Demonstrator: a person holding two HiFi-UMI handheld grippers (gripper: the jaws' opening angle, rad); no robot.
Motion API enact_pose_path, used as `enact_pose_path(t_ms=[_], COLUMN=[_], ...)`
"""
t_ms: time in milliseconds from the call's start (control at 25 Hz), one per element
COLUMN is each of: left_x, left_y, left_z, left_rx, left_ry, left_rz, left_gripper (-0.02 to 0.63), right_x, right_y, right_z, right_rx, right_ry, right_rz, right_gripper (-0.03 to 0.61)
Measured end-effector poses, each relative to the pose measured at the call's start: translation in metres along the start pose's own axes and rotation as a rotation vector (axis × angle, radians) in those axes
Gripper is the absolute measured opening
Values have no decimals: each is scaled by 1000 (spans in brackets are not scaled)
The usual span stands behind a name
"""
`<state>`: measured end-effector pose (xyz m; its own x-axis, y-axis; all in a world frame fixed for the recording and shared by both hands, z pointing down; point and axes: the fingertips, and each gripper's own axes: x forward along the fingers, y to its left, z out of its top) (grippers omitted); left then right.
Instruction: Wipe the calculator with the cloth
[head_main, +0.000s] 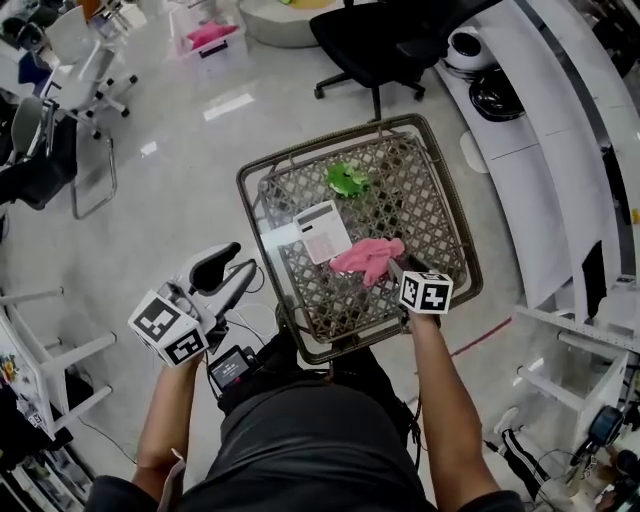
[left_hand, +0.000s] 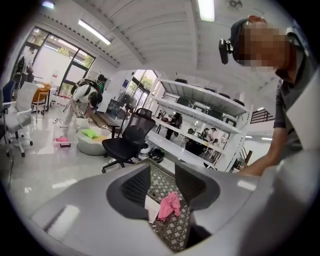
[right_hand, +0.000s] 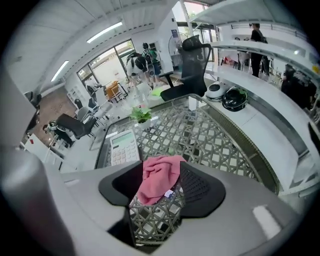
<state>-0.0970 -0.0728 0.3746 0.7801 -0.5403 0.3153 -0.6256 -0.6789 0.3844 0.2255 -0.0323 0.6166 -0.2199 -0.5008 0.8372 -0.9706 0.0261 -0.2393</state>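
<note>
Head view has the calculator (head_main: 325, 232) lying flat near the middle of the woven worktop (head_main: 455, 215). The pink cloth (head_main: 367, 258) is bunched and touches its lower right corner, handy for wiping. The right gripper (right_hand: 157, 192) points down over the cloth with its jaws apart on either side, not pinching it. The left gripper (left_hand: 162, 192) is at lower left, off the worktop, jaws open and empty, probably kept clear.
</note>
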Motion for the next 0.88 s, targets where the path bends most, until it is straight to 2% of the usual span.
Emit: enact_pose_path(t_ms=[320,560,880], left_x=[-4,-14,-26], left_y=[-4,-15,-16], left_z=[19,30,42], left_rx=[45,65,94], left_ry=[-29,-47,-90], left_rz=[-23,-44,-64], left_gripper=[195,195,195], right_x=[-59,-131,-240], right_y=[3,32,82], right_z=[57,108,176], right_rx=[-1,-9,-98], right_ry=[-206,-407,-692], right_rz=[-20,37,126], right_gripper=[211,210,210])
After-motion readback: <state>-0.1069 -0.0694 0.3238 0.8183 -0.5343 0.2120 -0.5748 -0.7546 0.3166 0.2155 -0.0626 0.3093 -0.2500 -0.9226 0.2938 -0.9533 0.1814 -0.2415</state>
